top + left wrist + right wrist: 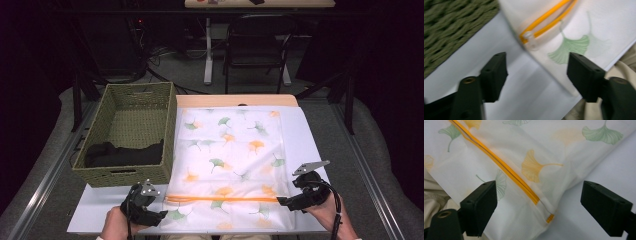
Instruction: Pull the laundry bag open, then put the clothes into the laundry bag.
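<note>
Ginkgo-print mesh laundry bag (227, 160) spread flat on the white table (310, 135), orange zipper (222, 199) running across its near end from side to side. Left gripper (159, 216) at the bag's near-left corner, jaws standing wide with only table and bag edge between them; right gripper (283, 201) at the near-right corner beside the zipper's end, jaws likewise wide, holding nothing.

Risks from here:
- Thin mesh lying flat: closing jaws likely to skid over it or pinch just the top layer, leaving the bag shut rather than opened.
- Zipper pull (528, 36) small and pale at the left end; blurred in the left gripper view, so hard to say which way it lies. Easy to miss or to clamp fabric alongside it.
- Near edge of the bag reaching the table's front edge; a tug toward the person apt to drag it off.
- Uneven pull from the two corners apt to bunch or skew the bag.

Around: woven green basket (127, 137) just left of the bag, touching or nearly touching its edge, with dark clothing (122, 154) heaped at its near end. Basket wall close to the left gripper, so little room for a swing leftward. Black chair (257, 42) well beyond the table, no obstacle.
</note>
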Demonstrator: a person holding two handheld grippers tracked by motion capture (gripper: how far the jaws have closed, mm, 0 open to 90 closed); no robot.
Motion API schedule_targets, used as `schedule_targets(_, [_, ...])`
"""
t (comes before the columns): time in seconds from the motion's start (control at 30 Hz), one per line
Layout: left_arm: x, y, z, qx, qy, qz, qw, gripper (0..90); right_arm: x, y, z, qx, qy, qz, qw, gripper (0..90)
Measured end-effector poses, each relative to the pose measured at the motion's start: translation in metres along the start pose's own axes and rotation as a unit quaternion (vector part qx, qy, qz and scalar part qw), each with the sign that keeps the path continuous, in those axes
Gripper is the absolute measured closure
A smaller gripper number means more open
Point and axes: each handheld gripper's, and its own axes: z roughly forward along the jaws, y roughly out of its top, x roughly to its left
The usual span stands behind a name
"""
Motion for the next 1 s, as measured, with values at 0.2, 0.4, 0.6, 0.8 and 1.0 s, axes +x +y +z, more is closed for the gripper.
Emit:
schedule_targets(0.2, [0.013,-0.006,-0.010,-0.012,0.035,-0.030,0.9989,15.7,0.007,0.002,0.008,0.000,0.004,-0.012,0.9999,0.0])
schedule_targets(0.4, [0.020,-0.007,-0.009,-0.010,0.035,-0.042,0.9985,9.4,0.008,0.002,0.008,-0.012,0.003,-0.016,0.9998,0.0])
schedule_targets(0.6, [0.023,-0.008,-0.011,-0.009,0.029,-0.047,0.9984,3.1,0.009,0.003,0.009,-0.011,0.000,-0.024,0.9997,0.0])
schedule_targets(0.8, [0.024,-0.009,-0.011,-0.008,0.025,-0.049,0.9985,1.7,0.009,0.003,0.007,-0.010,-0.009,-0.028,0.9995,0.0])
schedule_targets(1.0, [0.025,-0.010,-0.010,-0.012,0.022,-0.050,0.9985,0.5,0.013,0.006,0.008,-0.012,-0.015,-0.041,0.9990,0.0])
